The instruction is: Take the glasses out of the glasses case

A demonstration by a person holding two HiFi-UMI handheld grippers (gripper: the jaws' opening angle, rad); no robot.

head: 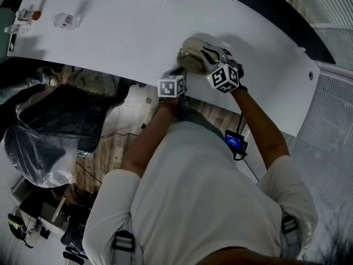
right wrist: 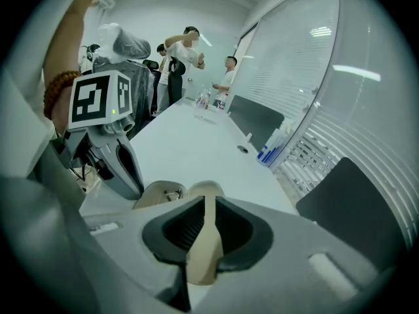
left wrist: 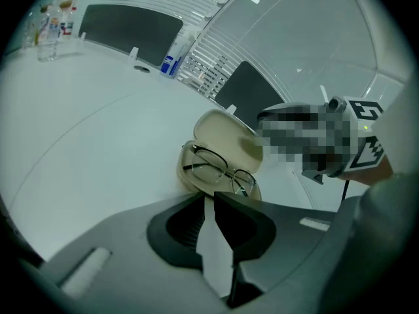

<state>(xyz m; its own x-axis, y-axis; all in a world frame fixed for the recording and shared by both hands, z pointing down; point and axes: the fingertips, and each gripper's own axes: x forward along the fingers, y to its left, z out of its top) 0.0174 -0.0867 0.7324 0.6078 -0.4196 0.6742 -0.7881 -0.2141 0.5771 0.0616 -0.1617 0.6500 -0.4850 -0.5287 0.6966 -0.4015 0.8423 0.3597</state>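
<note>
Left gripper view: glasses [left wrist: 218, 169] lie in open case [left wrist: 186, 174], lid [left wrist: 230, 133] pinched by right hand-held gripper [right wrist: 206, 205]; left hand-held gripper [left wrist: 211, 199] slightly parted.

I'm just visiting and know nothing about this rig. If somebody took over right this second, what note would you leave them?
Right gripper: shut on the lid of the beige hard-shell glasses case, holding it open.
Left gripper: jaws a little apart, empty, just short of the case.
Things: the case sits on the white table; the black-rimmed glasses lie inside it.
Done: case opened.
Left: probably take the glasses with the left gripper and lift them out of the case.
</note>
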